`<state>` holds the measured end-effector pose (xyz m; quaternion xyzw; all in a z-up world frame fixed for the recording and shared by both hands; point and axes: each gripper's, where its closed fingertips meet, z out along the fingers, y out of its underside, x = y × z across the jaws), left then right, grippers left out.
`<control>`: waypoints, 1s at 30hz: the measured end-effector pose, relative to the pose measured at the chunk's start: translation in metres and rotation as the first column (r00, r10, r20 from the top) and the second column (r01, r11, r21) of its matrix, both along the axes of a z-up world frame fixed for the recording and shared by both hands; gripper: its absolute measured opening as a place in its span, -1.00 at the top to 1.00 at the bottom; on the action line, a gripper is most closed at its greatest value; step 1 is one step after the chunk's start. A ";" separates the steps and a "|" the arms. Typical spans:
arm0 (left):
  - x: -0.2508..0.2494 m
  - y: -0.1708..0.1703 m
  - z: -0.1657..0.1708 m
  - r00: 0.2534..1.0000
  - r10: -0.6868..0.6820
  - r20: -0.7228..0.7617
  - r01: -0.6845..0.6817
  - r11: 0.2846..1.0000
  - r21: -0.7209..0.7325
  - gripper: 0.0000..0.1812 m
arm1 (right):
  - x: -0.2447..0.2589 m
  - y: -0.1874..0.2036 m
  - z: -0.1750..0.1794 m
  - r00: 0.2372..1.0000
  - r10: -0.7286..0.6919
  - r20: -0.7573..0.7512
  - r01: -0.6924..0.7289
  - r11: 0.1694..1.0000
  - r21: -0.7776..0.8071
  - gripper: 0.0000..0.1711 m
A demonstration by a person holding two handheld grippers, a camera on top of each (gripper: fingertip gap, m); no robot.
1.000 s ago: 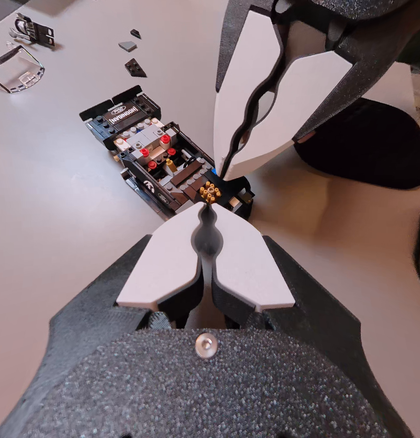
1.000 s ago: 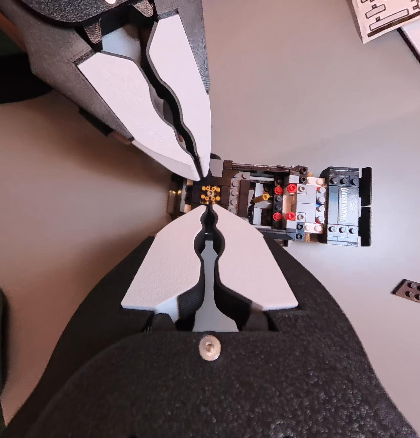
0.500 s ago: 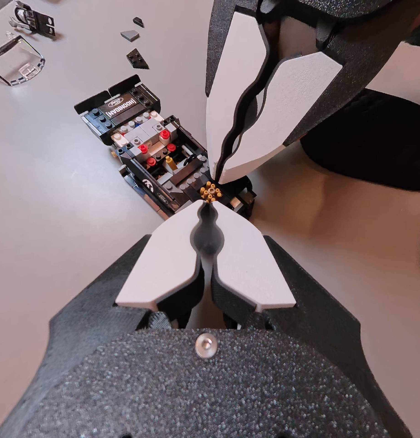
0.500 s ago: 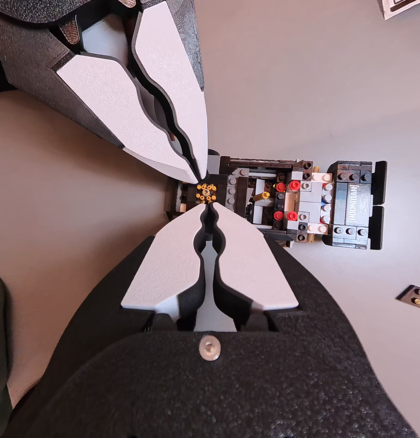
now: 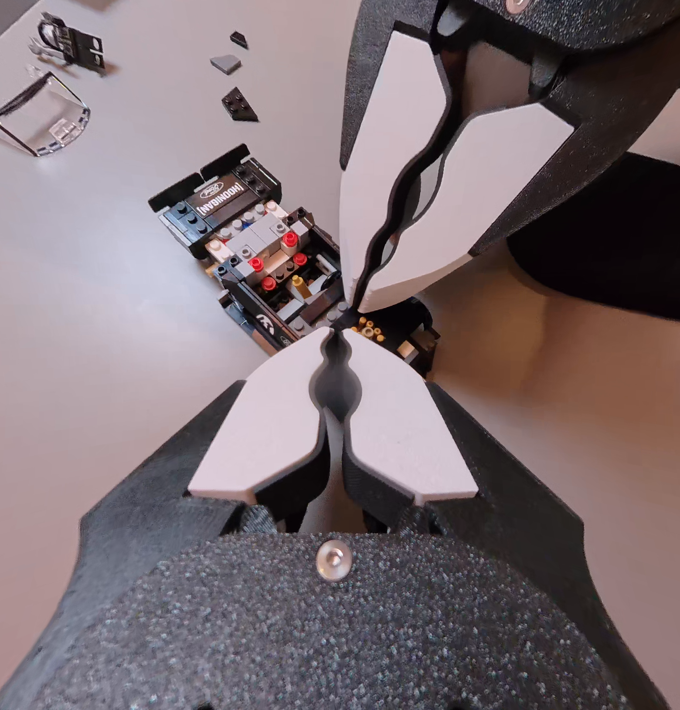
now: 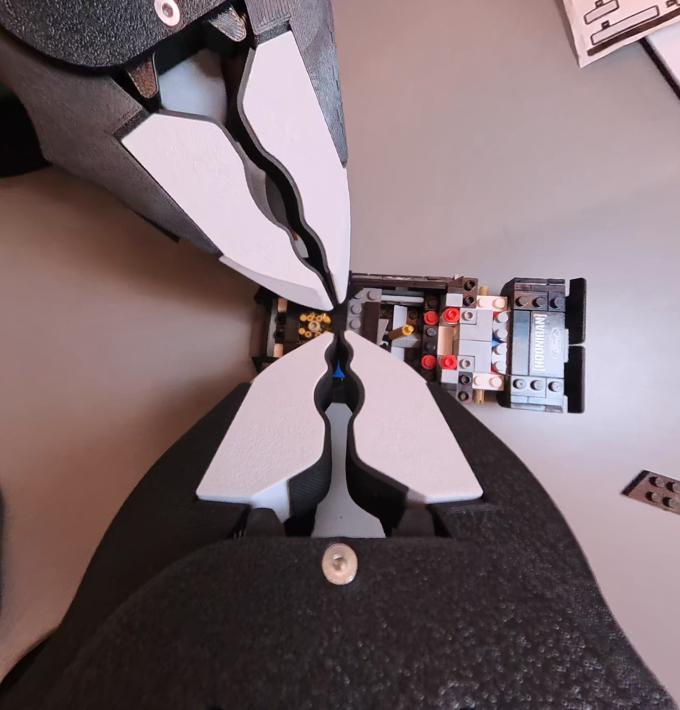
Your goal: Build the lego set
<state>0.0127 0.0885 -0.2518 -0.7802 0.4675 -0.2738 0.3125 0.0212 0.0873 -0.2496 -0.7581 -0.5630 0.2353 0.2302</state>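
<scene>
Two claws meet tip to tip over the partly built lego car (image 5: 254, 246), which sits on the grey tabletop (image 5: 81, 326). The left claw (image 5: 336, 334) has its fingers drawn together, tips almost touching, with nothing visibly held between them. The right claw (image 6: 340, 338) is likewise closed, with only a narrow slit at the tips; a small dark piece appears at the point where both claws converge, but which claw holds it cannot be determined. The convergence point lies just beside the gold stud cluster (image 6: 313, 324) at one end of the car, above the dark bodywork. Red studs (image 6: 440, 340) and light grey bricks occupy the middle of the model; a black printed panel (image 6: 538, 345) sits near the opposite end. Loose parts lie well apart from the car: a black wedge plate (image 5: 238, 104), a grey tile (image 5: 225, 63), a clear windscreen piece (image 5: 39, 115) and a small black assembly (image 5: 71, 46). A printed sheet (image 6: 618, 27) lies at the far edge.
</scene>
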 end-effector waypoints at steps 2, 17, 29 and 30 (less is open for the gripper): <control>0.001 0.001 0.000 1.000 -0.005 0.000 0.005 1.000 -0.003 0.99 | -0.001 0.001 -0.002 1.000 0.010 0.012 -0.010 1.000 -0.004 1.00; 0.002 -0.001 -0.003 0.997 -0.068 -0.043 0.068 0.998 0.001 0.97 | -0.003 0.000 -0.004 0.990 0.087 0.107 -0.083 0.996 -0.038 1.00; 0.002 -0.001 -0.003 0.997 -0.079 -0.014 0.079 0.997 -0.014 0.97 | -0.006 0.001 -0.005 0.978 0.136 0.159 -0.130 0.990 -0.048 1.00; 0.002 -0.001 -0.003 0.997 -0.079 -0.009 0.079 0.997 -0.016 0.97 | -0.006 0.001 -0.005 0.978 0.134 0.157 -0.128 0.991 -0.047 1.00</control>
